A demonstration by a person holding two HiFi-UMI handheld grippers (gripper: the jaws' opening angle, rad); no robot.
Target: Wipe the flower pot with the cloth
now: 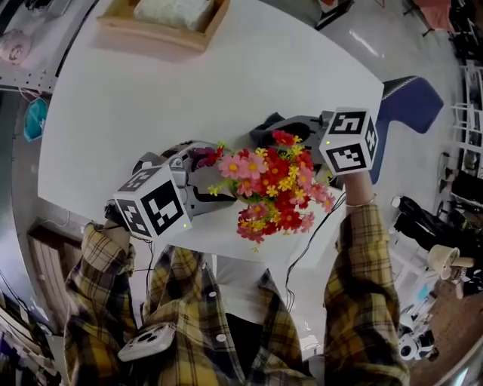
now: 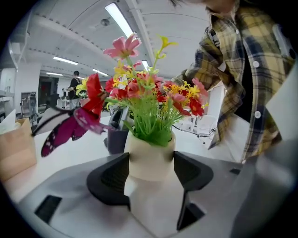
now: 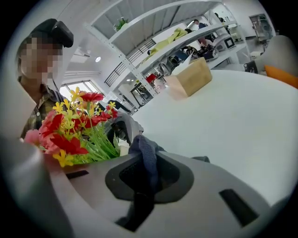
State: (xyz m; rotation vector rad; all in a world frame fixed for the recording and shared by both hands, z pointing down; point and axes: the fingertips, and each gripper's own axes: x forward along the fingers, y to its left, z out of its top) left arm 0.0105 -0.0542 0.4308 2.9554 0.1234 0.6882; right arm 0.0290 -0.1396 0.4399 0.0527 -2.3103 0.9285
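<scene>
**Head view:** Two plaid sleeves come up from the bottom edge over a white table. The left gripper sits left of centre and reaches right. The right gripper comes in from right of centre, its marker cube uppermost. A bunch of red, pink and yellow flowers fills the middle and hides what carries it. A wooden tray lies at the top edge.

**Left gripper view:** The left gripper has its dark pads pressed on both sides of a cream flower pot at lower centre. The pot stands with its long axis running up the frame, mouth upward, and green stems rise from it. A magenta butterfly sticks out at mid-left. The plaid shirt fills the upper right.

**Right gripper view:** The right gripper is clamped on a dark blue-grey cloth, a fold of which pokes up between the jaws at lower centre. The flowers stand at mid-left. Only a pale sliver of the pot shows under the leaves, just beside the cloth; whether the two touch I cannot tell.
</scene>
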